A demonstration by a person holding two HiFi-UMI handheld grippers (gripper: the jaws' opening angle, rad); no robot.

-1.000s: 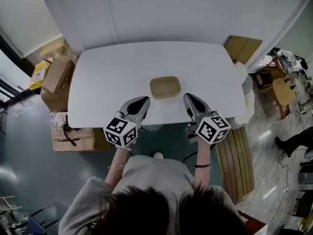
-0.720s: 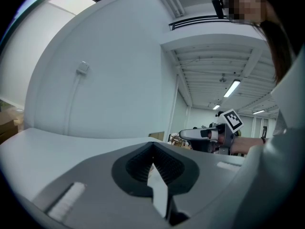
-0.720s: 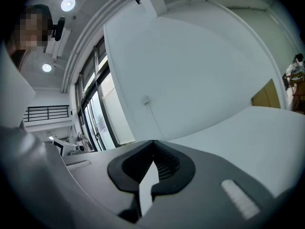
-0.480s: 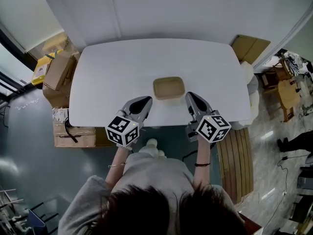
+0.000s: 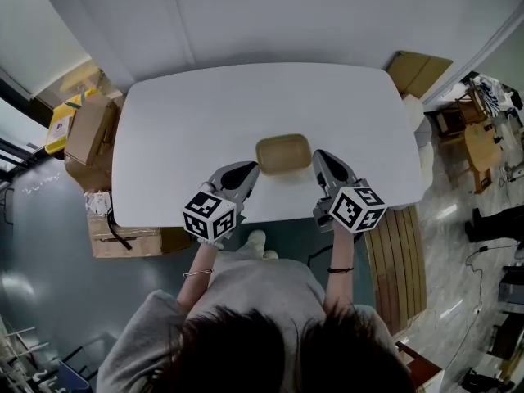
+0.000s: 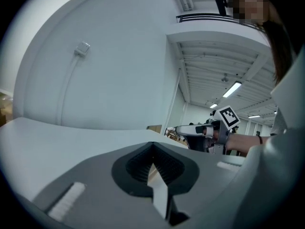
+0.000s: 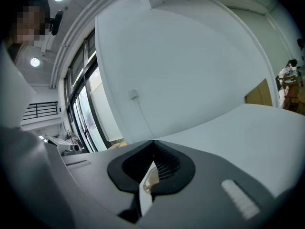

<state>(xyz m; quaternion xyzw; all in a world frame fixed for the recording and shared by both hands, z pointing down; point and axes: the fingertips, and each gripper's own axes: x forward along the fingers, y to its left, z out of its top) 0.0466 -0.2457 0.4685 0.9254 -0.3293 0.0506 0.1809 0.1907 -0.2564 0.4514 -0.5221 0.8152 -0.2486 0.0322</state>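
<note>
Overhead, a tan tray (image 5: 283, 154) sits on a white table (image 5: 188, 113), near the front edge, approx. mid-width. L gripper (image 5: 245, 170) and R gripper (image 5: 322, 157) flank it, one per side, tips just beside the tray's near corners; contact can't be told. Both are hand-held, marker cubes toward the person (image 5: 262, 318).

Gripper views: each pair of jaws is closed tip to tip with nothing gripped. Only a tan sliver of tray shows through the slit past the tips. L gripper view also shows the R gripper off to the right, level with it.

Cardboard boxes (image 5: 90, 133) stand on the floor beside the table's left end.
</note>
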